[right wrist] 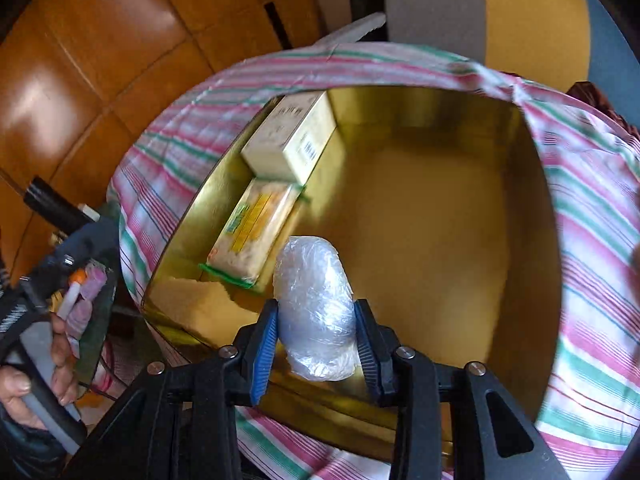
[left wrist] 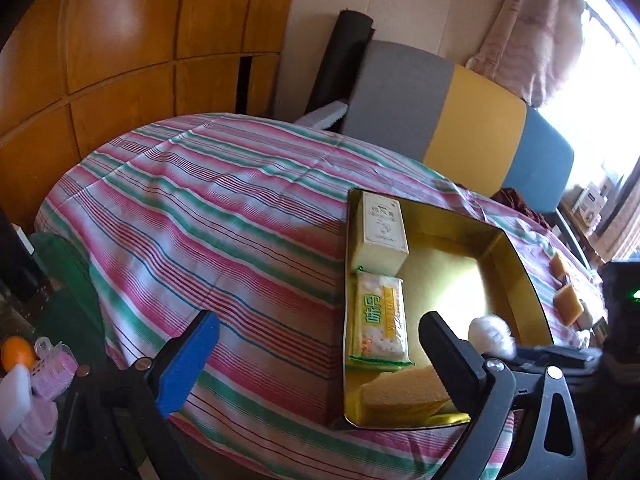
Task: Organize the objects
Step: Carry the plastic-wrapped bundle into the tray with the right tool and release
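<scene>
A gold tray (left wrist: pixel 452 248) lies on the striped tablecloth (left wrist: pixel 200 200). Along its left wall sit a cream box (left wrist: pixel 380 232), a yellow-and-white packet (left wrist: pixel 380 320) and a tan sponge (left wrist: pixel 404 392). My left gripper (left wrist: pixel 320 328) is wide open with nothing between its fingers, straddling the tray's left edge. Over the tray's bare floor (right wrist: pixel 440 240), my right gripper (right wrist: pixel 316 312) is shut on a plastic-wrapped white bundle (right wrist: pixel 312 272). From the right wrist, the cream box (right wrist: pixel 292 140) and packet (right wrist: pixel 252 232) lie to the left of the bundle.
Two more tan sponges (left wrist: pixel 568 308) lie on the cloth right of the tray. A grey, yellow and blue chair back (left wrist: pixel 440 108) stands behind the table, with wooden panelling (left wrist: pixel 120 40) on the left. Small pink and orange items (left wrist: pixel 36 360) sit low at the left.
</scene>
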`<state>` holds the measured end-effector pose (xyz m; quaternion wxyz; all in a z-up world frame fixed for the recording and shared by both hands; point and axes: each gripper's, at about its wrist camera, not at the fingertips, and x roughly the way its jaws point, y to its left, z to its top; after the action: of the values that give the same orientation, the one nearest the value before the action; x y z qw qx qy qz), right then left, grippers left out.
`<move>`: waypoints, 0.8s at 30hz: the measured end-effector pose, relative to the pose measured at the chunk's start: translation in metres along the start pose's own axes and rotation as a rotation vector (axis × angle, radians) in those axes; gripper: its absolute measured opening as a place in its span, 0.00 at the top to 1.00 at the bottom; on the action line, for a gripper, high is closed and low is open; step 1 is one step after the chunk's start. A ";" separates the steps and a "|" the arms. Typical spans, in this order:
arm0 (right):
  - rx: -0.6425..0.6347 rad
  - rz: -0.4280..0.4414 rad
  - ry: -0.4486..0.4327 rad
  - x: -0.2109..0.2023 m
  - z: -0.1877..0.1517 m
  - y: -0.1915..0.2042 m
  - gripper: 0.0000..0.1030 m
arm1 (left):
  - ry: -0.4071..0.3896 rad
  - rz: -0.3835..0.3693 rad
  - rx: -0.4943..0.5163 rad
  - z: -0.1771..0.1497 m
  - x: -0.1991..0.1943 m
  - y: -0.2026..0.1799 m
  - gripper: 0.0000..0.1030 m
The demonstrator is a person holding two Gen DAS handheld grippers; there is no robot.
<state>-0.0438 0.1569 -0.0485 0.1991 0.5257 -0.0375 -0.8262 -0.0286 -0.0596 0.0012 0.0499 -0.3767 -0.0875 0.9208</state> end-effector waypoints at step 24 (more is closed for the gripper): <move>-0.086 -0.353 -0.528 -0.108 -0.039 0.012 0.18 | -0.172 0.168 0.097 0.005 -0.024 -0.017 0.00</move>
<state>0.0335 0.1918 0.0298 0.0582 0.2828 0.0386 -0.9566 -0.0147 -0.0471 0.0240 -0.0167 -0.2996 -0.0149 0.9538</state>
